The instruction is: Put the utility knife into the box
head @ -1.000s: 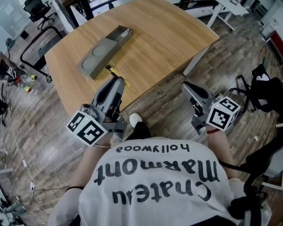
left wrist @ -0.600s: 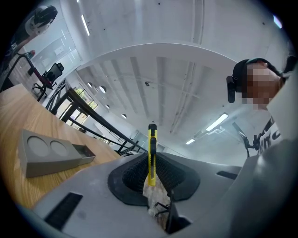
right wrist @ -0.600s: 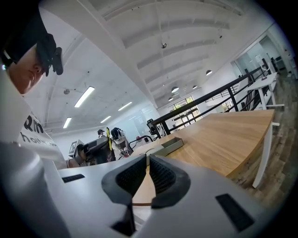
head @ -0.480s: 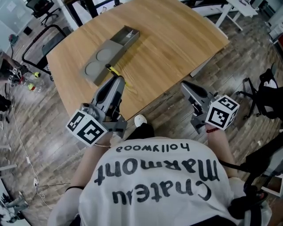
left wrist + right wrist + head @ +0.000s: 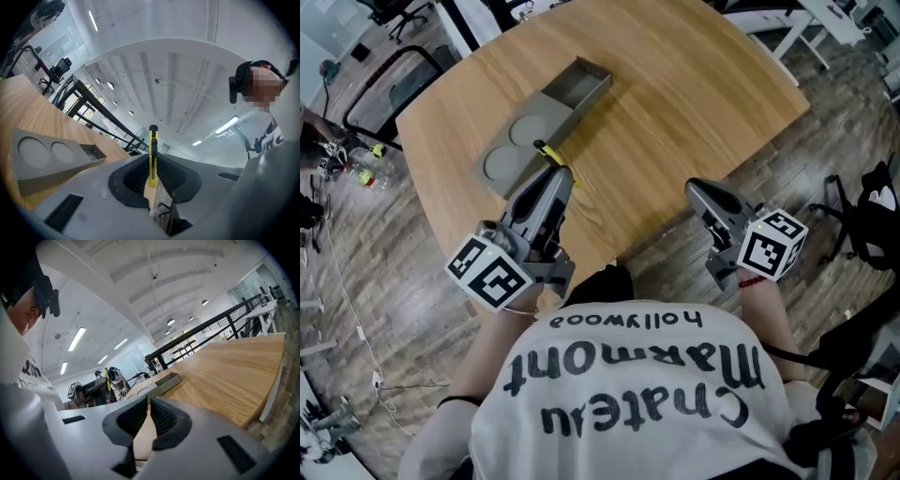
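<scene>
**Head view.** We record one long grey box (image 5: pixel 534 127) lying slantwise on a light wooden table (image 5: pixel 675 84). A panel with two round recesses covers its near part. Its far end is an open compartment showing bare grey floor. The yellow utility knife (image 5: pixel 547 152) is outside the box, clamped in the left gripper (image 5: pixel 557 174). The knife's tip shows against the box's near long edge; we cannot tell whether it touches. The right gripper (image 5: pixel 699 188) hangs off the table's near edge, over the wood-patterned floor (image 5: pixel 384 262). A black chair (image 5: pixel 380 80) stands past the table's left corner. A black bag (image 5: pixel 877 211) is cut off at the right border. The person's white printed shirt (image 5: pixel 628 394) fills the lower frame.

**Left gripper view.** The left gripper (image 5: pixel 152 161) has its jaws closed on the utility knife (image 5: pixel 153 140), which stands upright with its lower end sunk between the ribbed pads. The box (image 5: pixel 51 157) lies to the left. Its compartment is seen edge-on, so we cannot make out the inside.

**Right gripper view.** The right gripper (image 5: pixel 148 404) has its jaws pressed together and holds nothing. Beyond it, the box (image 5: pixel 161 382) rests on the table (image 5: pixel 234 376), and the box's wall hides its interior. The knife (image 5: pixel 107 378) shows small at the left.
</scene>
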Demonstrator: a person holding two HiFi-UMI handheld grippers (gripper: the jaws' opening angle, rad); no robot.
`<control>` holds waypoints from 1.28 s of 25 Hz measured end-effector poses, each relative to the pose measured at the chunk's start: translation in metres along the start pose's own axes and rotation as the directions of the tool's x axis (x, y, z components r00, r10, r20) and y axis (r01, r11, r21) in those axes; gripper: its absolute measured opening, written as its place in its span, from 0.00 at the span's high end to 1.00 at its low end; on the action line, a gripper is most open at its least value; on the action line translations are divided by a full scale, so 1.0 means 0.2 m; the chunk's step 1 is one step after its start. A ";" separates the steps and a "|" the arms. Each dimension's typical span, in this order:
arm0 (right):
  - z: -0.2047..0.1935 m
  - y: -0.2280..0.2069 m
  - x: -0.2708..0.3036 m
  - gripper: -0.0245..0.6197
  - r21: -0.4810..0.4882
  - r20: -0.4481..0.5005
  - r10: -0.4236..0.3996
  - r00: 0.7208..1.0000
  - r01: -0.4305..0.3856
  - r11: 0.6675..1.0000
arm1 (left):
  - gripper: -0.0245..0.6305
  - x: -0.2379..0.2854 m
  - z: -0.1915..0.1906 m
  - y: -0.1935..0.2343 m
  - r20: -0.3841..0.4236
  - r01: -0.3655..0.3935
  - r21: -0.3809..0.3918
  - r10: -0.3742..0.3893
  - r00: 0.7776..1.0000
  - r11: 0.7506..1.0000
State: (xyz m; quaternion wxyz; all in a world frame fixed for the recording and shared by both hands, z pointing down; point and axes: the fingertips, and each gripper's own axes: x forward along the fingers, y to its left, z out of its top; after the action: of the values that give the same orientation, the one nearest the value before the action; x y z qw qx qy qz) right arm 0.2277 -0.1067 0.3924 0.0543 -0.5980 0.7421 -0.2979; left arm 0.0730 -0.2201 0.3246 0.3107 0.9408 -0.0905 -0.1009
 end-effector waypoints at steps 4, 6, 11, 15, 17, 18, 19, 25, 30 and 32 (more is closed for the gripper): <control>0.03 -0.05 0.13 0.92 0.051 -0.041 0.027 0.999 -0.024 0.998 | 0.89 0.06 0.00 0.08 -0.027 -0.027 -0.023 0.026 0.999 0.999; 0.06 -0.06 0.20 0.92 0.056 -0.053 0.037 0.998 -0.034 0.998 | 0.89 0.09 0.03 0.13 -0.026 -0.035 -0.033 0.034 0.999 0.999; 0.15 -0.05 0.36 0.92 0.044 -0.079 0.047 0.996 -0.044 0.998 | 0.89 0.12 0.12 0.25 -0.010 -0.042 -0.047 0.041 0.999 0.998; 0.21 -0.08 0.39 0.92 0.037 -0.084 0.028 0.996 -0.025 0.999 | 0.89 0.18 0.17 0.30 0.011 -0.030 -0.057 0.030 0.999 0.998; 0.23 -0.10 0.40 0.92 0.032 -0.091 0.014 0.996 -0.011 0.999 | 0.89 0.20 0.18 0.32 0.021 -0.020 -0.069 0.021 1.000 0.997; 0.23 -0.10 0.41 0.92 0.030 -0.098 0.008 0.995 -0.005 1.000 | 0.89 0.21 0.18 0.33 0.024 -0.017 -0.076 0.019 1.000 0.997; 0.23 -0.11 0.41 0.92 0.030 -0.107 0.005 0.994 -0.001 1.000 | 0.89 0.22 0.17 0.33 0.027 -0.016 -0.083 0.018 0.999 0.996; 0.28 -0.15 0.49 0.92 0.025 -0.147 0.030 0.989 -0.027 0.999 | 0.89 0.29 0.14 0.34 0.022 -0.007 -0.088 0.009 1.000 0.996; 0.25 -0.14 0.57 0.92 0.033 -0.179 0.072 0.981 -0.068 0.997 | 0.89 0.29 0.13 0.33 0.005 -0.008 -0.049 0.009 1.000 0.999; 0.25 -0.15 0.59 0.92 0.041 -0.180 0.082 0.980 -0.076 0.996 | 0.89 0.28 0.12 0.34 0.004 -0.023 -0.048 0.023 1.000 0.999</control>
State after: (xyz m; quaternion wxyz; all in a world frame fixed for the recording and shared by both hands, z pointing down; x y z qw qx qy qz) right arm 0.2417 -0.2370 0.3999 0.0084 -0.5376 0.7618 -0.3613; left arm 0.1129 -0.3012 0.3389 0.3340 0.9317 -0.0998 -0.1017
